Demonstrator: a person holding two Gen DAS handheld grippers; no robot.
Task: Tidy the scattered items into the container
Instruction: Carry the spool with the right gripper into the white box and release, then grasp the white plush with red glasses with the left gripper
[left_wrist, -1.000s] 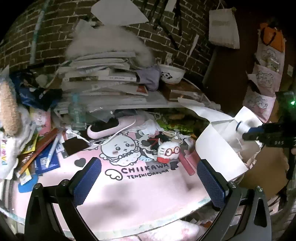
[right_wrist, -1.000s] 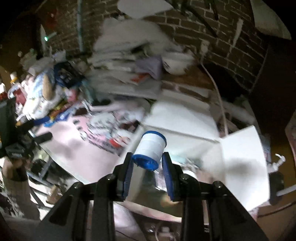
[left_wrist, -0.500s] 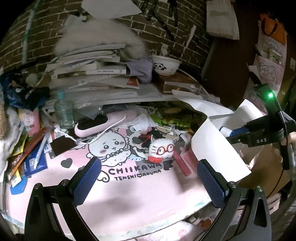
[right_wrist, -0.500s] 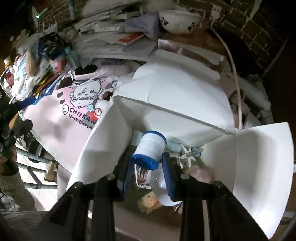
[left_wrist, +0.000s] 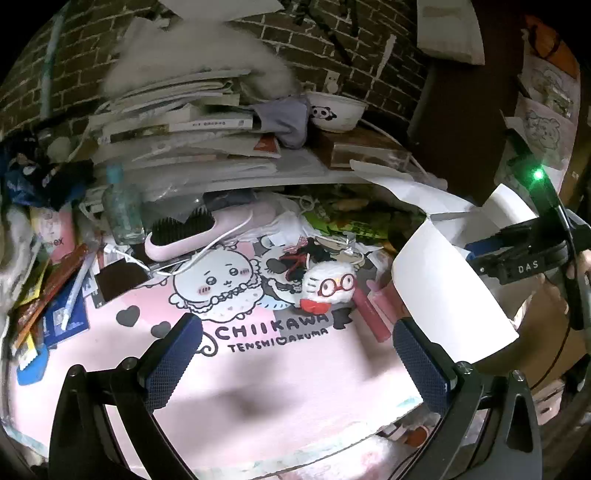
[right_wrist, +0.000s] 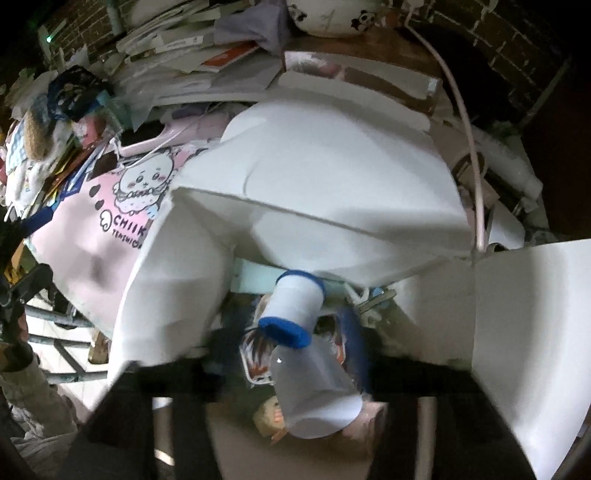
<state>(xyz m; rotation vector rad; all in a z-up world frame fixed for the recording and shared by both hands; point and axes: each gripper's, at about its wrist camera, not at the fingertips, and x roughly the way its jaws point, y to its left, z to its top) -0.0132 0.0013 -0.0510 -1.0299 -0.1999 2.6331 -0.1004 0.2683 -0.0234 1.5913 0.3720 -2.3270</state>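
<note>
R gripper (right_wrist: 291, 354) is seen pointing steeply down into the white box (right_wrist: 332, 192); its jaws have just been opening and stand apart, blurred. The blue-capped white roll (right_wrist: 295, 310) is seen between them, w/ no pad pressing on it, inside the box mouth betw. raised flaps. L gripper (left_wrist: 295, 365) is held w/ jaws wide, nothing betw. them, over bare pink mat (left_wrist: 258, 376) near the table's front edge. The plush toy (left_wrist: 328, 282) lies beyond.
</note>
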